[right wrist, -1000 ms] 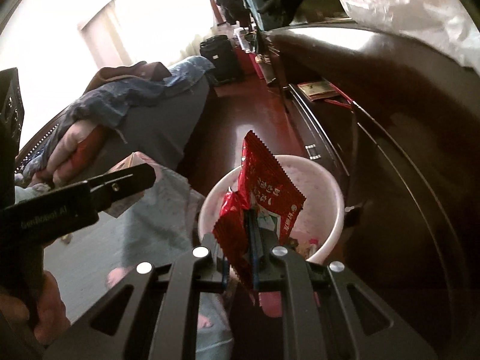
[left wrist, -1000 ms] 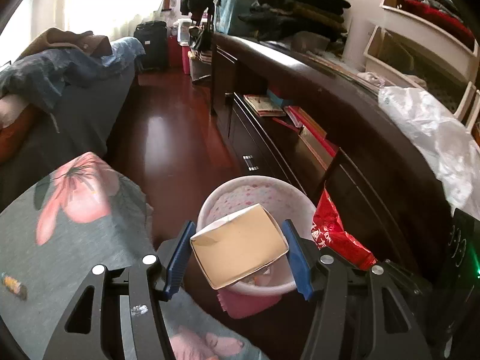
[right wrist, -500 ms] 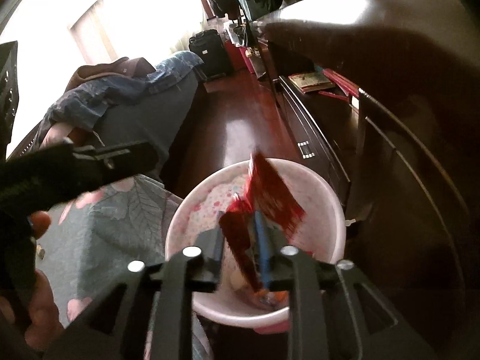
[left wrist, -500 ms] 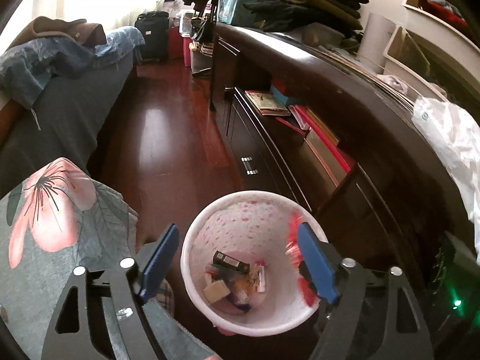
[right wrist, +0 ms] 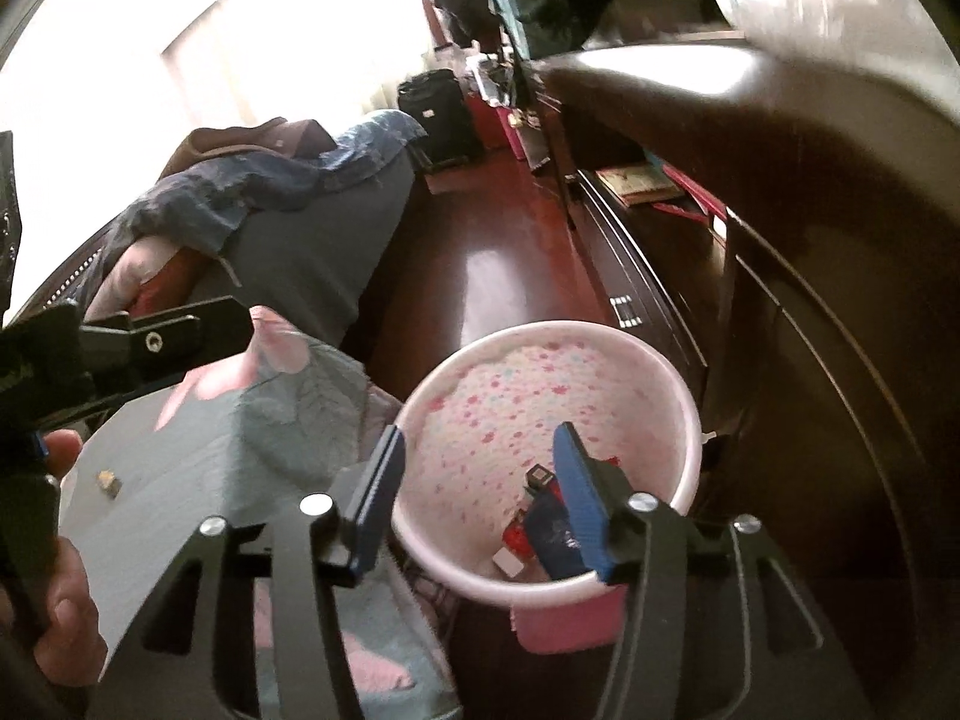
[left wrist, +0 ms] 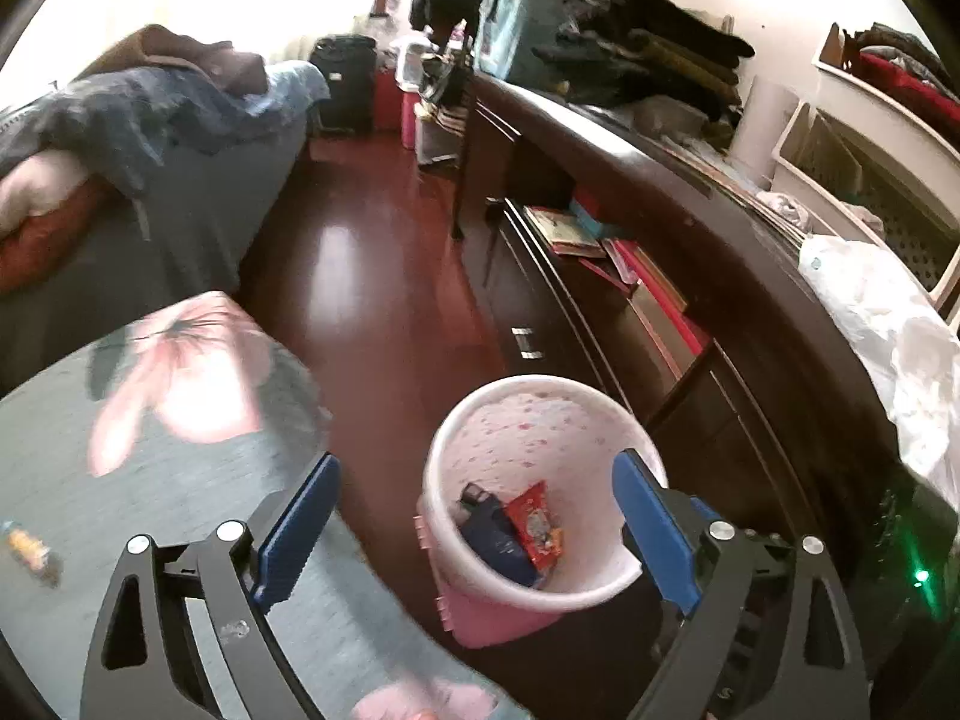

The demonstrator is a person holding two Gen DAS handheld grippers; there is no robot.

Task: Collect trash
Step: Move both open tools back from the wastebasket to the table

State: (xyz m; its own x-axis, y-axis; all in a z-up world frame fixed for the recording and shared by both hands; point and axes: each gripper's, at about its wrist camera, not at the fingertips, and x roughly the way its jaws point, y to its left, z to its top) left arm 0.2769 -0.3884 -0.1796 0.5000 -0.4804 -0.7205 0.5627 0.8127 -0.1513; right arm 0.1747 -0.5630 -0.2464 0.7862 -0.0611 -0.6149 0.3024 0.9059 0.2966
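A pink waste bin (left wrist: 600,591) with a speckled white liner stands on the floor; it also shows in the right wrist view (right wrist: 684,420). A red snack wrapper (left wrist: 534,525) lies inside it among dark blue trash, also seen in the right wrist view (right wrist: 517,537). My left gripper (left wrist: 474,531) is open and empty above the bin's left side. My right gripper (right wrist: 477,498) is open and empty over the bin's near rim. A small candy-like scrap (left wrist: 27,546) lies on the floral cloth; it also shows in the right wrist view (right wrist: 109,480).
A floral-clothed table (left wrist: 150,468) is left of the bin. A dark wooden cabinet (left wrist: 690,276) runs along the right, with a white plastic bag (left wrist: 888,324) on top. A bed (left wrist: 120,180) with bedding is at the left; red wood floor (left wrist: 372,276) between.
My left gripper let go of the cardboard box, and my right gripper opened and dropped the red wrapper into the bin. Both grippers are now open above the bin.
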